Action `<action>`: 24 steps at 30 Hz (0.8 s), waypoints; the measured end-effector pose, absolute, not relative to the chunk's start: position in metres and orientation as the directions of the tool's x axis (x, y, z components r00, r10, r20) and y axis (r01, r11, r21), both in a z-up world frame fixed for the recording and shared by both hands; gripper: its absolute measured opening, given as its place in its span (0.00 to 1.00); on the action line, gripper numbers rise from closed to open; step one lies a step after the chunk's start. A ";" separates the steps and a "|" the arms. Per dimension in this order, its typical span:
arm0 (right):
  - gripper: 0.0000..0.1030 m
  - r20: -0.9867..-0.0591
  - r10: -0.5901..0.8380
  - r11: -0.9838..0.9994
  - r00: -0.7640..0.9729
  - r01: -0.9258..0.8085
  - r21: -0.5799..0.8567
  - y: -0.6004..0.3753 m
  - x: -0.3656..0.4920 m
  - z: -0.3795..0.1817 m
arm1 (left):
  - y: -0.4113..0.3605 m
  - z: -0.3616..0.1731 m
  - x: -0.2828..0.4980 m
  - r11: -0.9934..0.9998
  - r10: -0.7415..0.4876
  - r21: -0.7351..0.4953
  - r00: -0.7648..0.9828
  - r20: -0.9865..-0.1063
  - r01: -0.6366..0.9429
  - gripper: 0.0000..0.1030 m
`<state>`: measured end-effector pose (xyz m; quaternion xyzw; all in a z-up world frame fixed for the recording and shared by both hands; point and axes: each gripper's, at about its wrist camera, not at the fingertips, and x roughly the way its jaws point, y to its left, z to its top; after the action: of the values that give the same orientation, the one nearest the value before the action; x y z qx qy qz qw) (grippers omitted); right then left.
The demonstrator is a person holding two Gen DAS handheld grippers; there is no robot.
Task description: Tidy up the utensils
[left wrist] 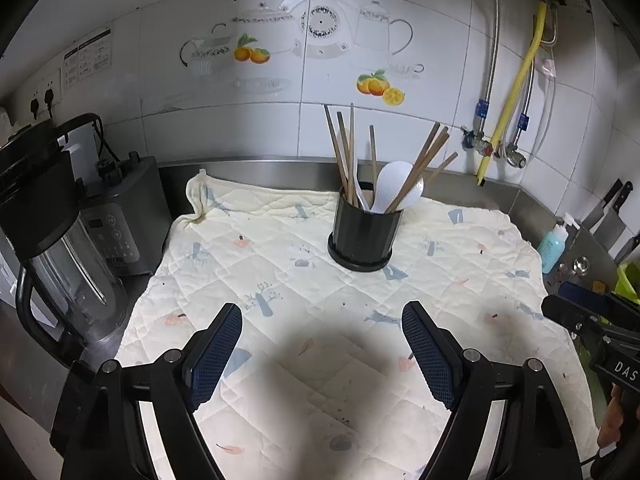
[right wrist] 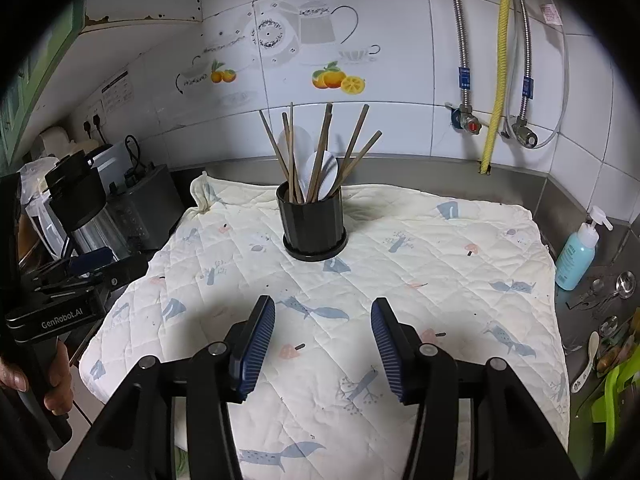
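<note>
Ahead, the black utensil holder (left wrist: 363, 236) with chopsticks (left wrist: 345, 152) stands well beyond both the left gripper (left wrist: 322, 316) and right gripper (right wrist: 323, 312), whose jaws gape empty.

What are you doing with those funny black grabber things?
A person is tidying kitchen utensils with a grabber in each hand. Both the left gripper and the right gripper hover over the quilted cloth with jaws open and nothing in them. The black holder on the cloth already holds wooden chopsticks and a white rice paddle. A few spoons lie on the counter beside the cloth.
</note>
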<state>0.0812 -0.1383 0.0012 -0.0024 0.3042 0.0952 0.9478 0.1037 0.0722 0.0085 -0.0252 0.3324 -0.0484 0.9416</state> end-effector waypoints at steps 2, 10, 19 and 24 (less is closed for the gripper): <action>0.54 -0.578 0.179 0.982 0.797 -0.184 0.050 -0.138 0.081 0.001 | 0.071 0.007 0.103 0.994 -0.108 -0.076 0.771 -0.628 0.078 0.86; 0.54 -0.578 0.182 0.982 0.795 -0.183 0.057 -0.138 0.080 -0.001 | 0.070 0.002 0.102 0.993 -0.120 -0.075 0.760 -0.639 0.093 0.86; 0.54 -0.575 0.187 0.981 0.797 -0.186 0.061 -0.138 0.079 -0.001 | 0.069 0.002 0.101 0.993 -0.118 -0.074 0.762 -0.637 0.092 0.86; 0.54 -0.573 0.191 0.980 0.797 -0.188 0.065 -0.137 0.077 0.000 | 0.070 0.003 0.101 0.993 -0.118 -0.071 0.761 -0.638 0.094 0.86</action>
<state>0.0774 -0.1366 0.0000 0.0025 0.3025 0.0999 0.9479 0.1009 0.0702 0.0032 -0.0176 0.3411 -0.0564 0.9382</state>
